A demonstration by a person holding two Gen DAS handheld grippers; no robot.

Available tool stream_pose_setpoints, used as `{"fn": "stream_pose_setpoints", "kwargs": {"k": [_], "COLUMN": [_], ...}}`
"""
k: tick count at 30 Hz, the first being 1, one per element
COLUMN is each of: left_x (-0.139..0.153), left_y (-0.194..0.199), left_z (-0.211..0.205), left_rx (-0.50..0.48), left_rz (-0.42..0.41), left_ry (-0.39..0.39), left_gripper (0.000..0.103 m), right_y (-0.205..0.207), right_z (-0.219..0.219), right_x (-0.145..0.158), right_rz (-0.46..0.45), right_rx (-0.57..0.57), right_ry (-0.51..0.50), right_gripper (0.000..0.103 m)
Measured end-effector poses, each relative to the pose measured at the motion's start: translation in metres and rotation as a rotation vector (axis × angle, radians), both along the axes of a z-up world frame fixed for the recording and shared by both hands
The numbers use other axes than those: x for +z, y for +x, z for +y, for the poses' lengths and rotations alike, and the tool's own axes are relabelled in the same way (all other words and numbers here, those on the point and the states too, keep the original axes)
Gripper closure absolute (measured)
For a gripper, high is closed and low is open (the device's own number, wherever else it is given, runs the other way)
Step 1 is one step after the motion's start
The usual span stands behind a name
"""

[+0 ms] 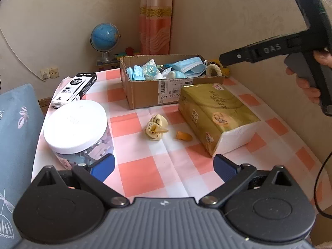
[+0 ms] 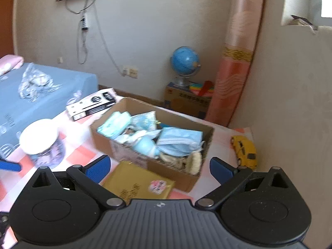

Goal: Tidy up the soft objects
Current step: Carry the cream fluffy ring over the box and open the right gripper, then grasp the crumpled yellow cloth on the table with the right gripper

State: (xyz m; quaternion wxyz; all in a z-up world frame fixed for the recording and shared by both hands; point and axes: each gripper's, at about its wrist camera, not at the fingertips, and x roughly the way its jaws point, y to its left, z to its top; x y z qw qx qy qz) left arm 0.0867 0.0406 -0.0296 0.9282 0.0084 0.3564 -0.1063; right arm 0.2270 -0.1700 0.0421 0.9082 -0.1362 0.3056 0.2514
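A cardboard box (image 1: 143, 95) at the back of the checked table holds blue face masks (image 1: 187, 66), pale pouches and a cream scrunchie (image 1: 213, 69). In front of it lie a crumpled yellow cloth (image 1: 154, 129) and a small orange piece (image 1: 183, 136). My left gripper (image 1: 164, 167) is open over the near table edge, nothing between its blue pads. My right gripper (image 2: 159, 169) is open and empty above the box (image 2: 101, 141). In the left wrist view a hand holds it with its tip (image 1: 223, 61) over the box's right end.
A gold tissue pack (image 1: 215, 116) lies right of the cloth. A clear jar with a white lid (image 1: 75, 124) and a black-and-white carton (image 1: 74, 89) stand at the left. A yellow toy car (image 2: 244, 151) sits by the wall, right of the box. A globe (image 1: 104, 37) stands behind.
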Motion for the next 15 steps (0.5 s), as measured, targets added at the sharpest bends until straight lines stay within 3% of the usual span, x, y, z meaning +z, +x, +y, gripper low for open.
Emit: {"fn": "stream_pose_setpoints", "kwargs": {"k": [9, 15], "left_x": [-0.003, -0.003], "left_y": [-0.008, -0.014], "left_z": [0.004, 0.008], "left_rx": [-0.011, 0.021], "left_rz": [-0.003, -0.011], "left_ry": [0.031, 0.044], "left_gripper": [0.002, 0.002], "right_y": [-0.011, -0.019], "right_z": [0.041, 0.093], "right_x": [0.002, -0.011], "right_rz": [0.050, 0.109], "right_rx": [0.170, 0.348], "right_ry": [-0.067, -0.201], "right_gripper": [0.002, 0.008]}}
